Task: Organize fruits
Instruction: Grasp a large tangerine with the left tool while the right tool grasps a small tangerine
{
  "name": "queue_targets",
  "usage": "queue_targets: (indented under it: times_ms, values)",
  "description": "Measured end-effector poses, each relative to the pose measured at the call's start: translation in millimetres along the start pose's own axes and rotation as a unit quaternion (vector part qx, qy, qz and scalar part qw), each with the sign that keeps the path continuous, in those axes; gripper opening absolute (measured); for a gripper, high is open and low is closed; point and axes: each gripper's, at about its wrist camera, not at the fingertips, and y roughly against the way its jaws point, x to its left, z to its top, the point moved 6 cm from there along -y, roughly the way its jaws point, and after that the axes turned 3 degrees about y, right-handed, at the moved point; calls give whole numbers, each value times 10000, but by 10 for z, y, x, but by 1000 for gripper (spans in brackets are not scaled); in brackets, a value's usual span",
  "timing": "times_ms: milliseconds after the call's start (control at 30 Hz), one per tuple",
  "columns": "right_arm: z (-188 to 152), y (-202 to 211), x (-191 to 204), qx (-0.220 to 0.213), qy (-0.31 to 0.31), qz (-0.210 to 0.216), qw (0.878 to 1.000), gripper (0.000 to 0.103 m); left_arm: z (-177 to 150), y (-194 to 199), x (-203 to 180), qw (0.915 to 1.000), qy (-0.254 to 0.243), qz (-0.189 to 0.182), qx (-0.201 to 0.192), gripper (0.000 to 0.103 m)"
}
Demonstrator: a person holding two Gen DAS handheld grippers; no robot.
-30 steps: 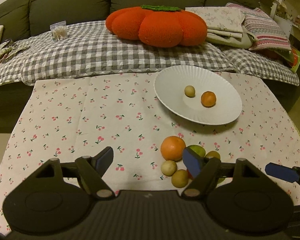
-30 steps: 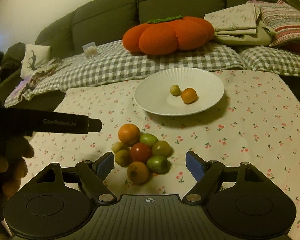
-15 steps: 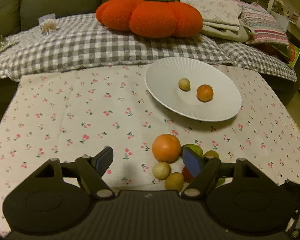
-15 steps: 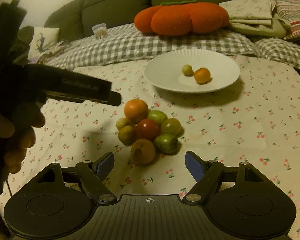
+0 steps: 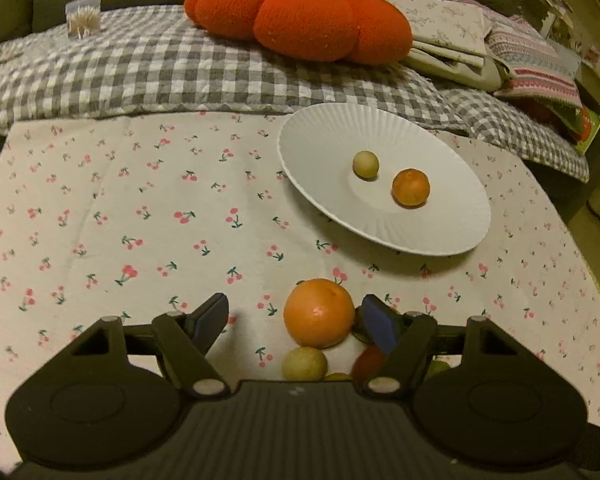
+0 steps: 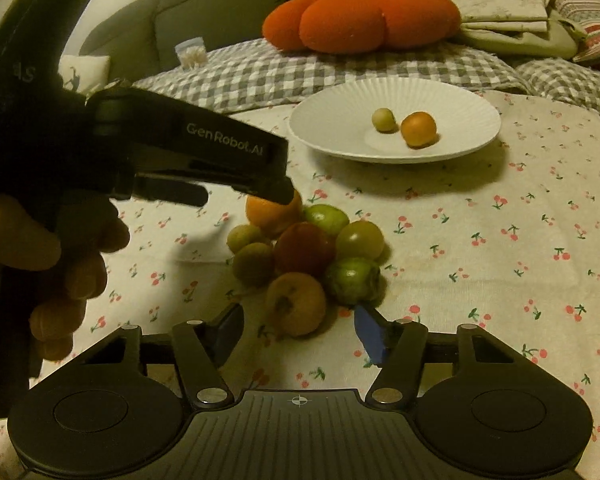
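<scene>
Because the loose fruit sits bunched on the cherry-print cloth [image 5: 140, 208], the left gripper [image 5: 296, 320] hangs wide open and empty around the big orange [image 5: 319, 312], presumably to carry it to the white plate [image 5: 440, 236] (two small fruits already there). The right gripper [image 6: 300, 330], equally spread and empty, brackets the nearest yellow-orange fruit [image 6: 296, 304]. Both have dropped closer to the pile than a second ago.

**Materials and Surface Finish**

The tablecloth [image 5: 140, 208] was matt woven cloth, cherry-printed. The plate [image 5: 440, 232] was smooth, ribbed and white. The large orange [image 5: 319, 312] showed glossy, dimpled peel. The pumpkin cushion [image 5: 300, 16] was fuzzy knit. The left gripper [image 5: 292, 322] was matt black plastic.
</scene>
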Motion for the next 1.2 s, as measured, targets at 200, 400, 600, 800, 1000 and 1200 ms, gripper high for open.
queue_targets:
  times_ms: [200,400,600,800,1000,1200]
  values:
    - [22,-24,15,-36,84,-141,9999,45,-37,-91,-39,10000,-68,-51,15,62]
    - [19,-26,61,-8,145,-63,9999,32,-9,-60,-102,9997,-108,-215,15,38]
    - [24,-27,83,4,179,-123,9998,32,-12,-74,-85,9996,-147,-243,-33,38]
    - [71,24,55,-72,72,-46,9999,32,-11,-49,-74,9997,-142,-193,-28,36]
    - [113,81,21,-154,-1,20,9999,31,50,13,-8,9998,43,-202,-80,36]
    - [132,109,-13,-200,-39,17,9998,31,118,91,3,9993,187,-271,-148,36]
